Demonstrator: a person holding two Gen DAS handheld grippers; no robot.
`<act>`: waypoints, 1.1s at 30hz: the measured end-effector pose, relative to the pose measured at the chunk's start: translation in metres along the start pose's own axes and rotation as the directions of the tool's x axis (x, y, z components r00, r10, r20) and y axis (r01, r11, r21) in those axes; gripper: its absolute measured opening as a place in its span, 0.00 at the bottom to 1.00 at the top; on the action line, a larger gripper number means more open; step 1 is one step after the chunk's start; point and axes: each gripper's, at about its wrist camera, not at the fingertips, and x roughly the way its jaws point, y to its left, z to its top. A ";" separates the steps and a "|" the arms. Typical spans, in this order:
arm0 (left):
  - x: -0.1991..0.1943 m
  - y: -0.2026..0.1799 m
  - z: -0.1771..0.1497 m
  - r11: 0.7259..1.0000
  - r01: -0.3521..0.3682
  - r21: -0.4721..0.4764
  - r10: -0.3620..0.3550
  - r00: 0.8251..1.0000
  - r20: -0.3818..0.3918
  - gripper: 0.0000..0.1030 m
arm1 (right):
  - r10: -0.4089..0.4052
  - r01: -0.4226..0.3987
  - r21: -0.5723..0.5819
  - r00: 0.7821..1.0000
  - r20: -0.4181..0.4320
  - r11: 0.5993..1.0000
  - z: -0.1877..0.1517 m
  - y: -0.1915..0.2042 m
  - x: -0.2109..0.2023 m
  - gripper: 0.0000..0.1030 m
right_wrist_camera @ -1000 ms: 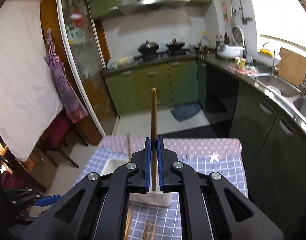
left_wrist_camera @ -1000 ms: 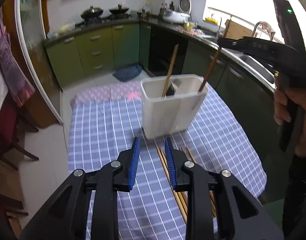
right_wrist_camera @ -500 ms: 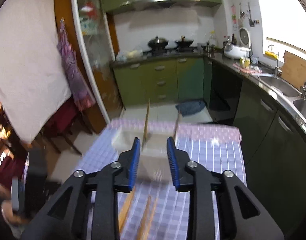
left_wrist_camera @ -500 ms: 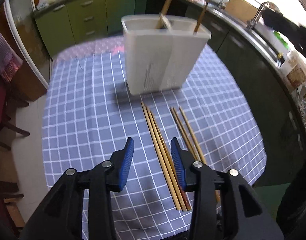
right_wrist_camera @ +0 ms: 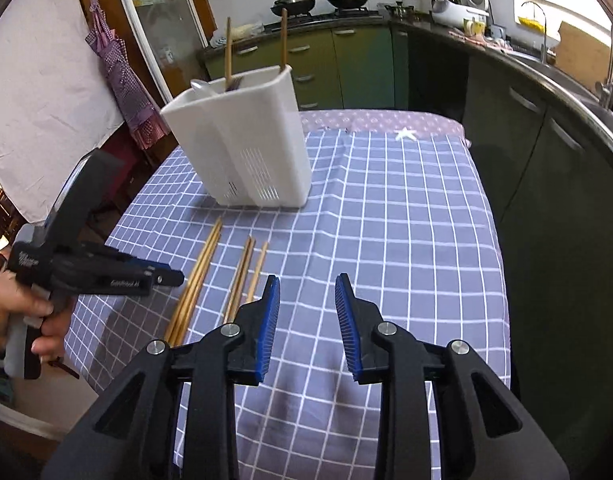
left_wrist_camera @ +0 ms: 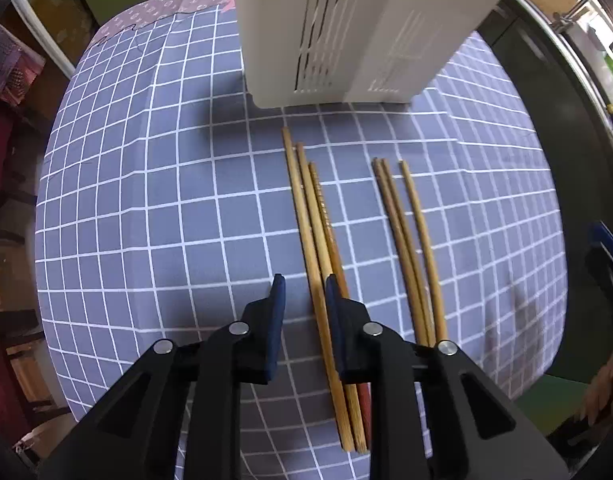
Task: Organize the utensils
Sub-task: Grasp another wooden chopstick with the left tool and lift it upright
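Note:
A white utensil holder (right_wrist_camera: 242, 148) stands on the checked tablecloth (right_wrist_camera: 406, 208), with two chopsticks (right_wrist_camera: 283, 38) upright in it. It also shows in the left wrist view (left_wrist_camera: 346, 28). Two groups of three chopsticks lie flat in front of it: a left group (left_wrist_camera: 314, 232) and a right group (left_wrist_camera: 410, 240). My left gripper (left_wrist_camera: 302, 292) is open, low over the cloth, its jaws either side of the left group's leftmost chopstick. It also shows in the right wrist view (right_wrist_camera: 162, 278). My right gripper (right_wrist_camera: 306, 292) is open and empty above the cloth.
The table's near edge runs just below the chopstick ends (left_wrist_camera: 354, 450). Green kitchen cabinets (right_wrist_camera: 346, 64) and a counter with a sink (right_wrist_camera: 586, 92) run along the far and right sides. A chair with a purple cloth (right_wrist_camera: 122, 80) stands to the left.
My right gripper let go of its chopstick into the holder, opened and drew back. My left gripper dropped forward and down over the left group of chopsticks.

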 end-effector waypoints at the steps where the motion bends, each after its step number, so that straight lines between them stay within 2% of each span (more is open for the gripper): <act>1: 0.003 0.000 0.001 1.000 -0.002 -0.002 0.002 1.000 -0.006 0.18 | 0.004 -0.004 0.004 1.000 -0.002 1.000 -0.003 -0.002 0.001 0.30; 8: 0.017 -0.004 0.009 0.999 -0.029 -0.015 0.028 0.999 -0.028 0.18 | 0.021 -0.021 0.017 1.000 -0.016 1.000 -0.007 -0.004 0.006 0.30; 11: 0.022 -0.006 0.013 0.999 -0.040 -0.017 0.040 0.999 -0.032 0.18 | 0.029 -0.029 0.018 0.999 -0.022 0.999 -0.008 -0.004 0.007 0.36; 14: 0.026 -0.008 0.021 0.998 -0.062 -0.018 0.062 0.998 -0.021 0.17 | 0.033 -0.033 0.016 0.999 -0.026 0.999 -0.010 -0.002 0.010 0.36; 16: 0.027 -0.009 0.025 0.997 -0.071 -0.016 0.071 0.997 -0.019 0.15 | 0.035 -0.034 0.012 0.999 -0.029 0.999 -0.011 0.000 0.010 0.36; 18: 0.028 -0.009 0.028 0.997 -0.074 -0.012 0.074 0.997 -0.018 0.08 | 0.036 -0.036 0.013 0.999 -0.032 0.999 -0.012 -0.001 0.011 0.36; 21: 0.028 -0.005 0.029 0.998 -0.061 -0.021 0.061 0.998 -0.019 0.07 | 0.036 -0.035 0.018 0.999 -0.040 0.999 -0.013 -0.003 0.014 0.36; 24: 0.018 0.006 0.027 0.998 -0.049 -0.026 0.049 0.999 0.008 0.06 | 0.041 -0.040 0.018 0.997 -0.060 0.999 -0.013 -0.003 0.019 0.36; 28: -0.016 0.015 0.022 0.999 -0.041 -0.015 0.042 0.995 0.087 0.06 | 0.062 -0.060 0.016 0.992 -0.108 0.998 -0.010 0.002 0.033 0.36; 33: -0.060 0.016 0.005 0.999 -0.039 0.011 0.036 0.979 0.201 0.06 | 0.063 -0.064 -0.009 0.990 -0.125 0.998 -0.007 0.014 0.043 0.36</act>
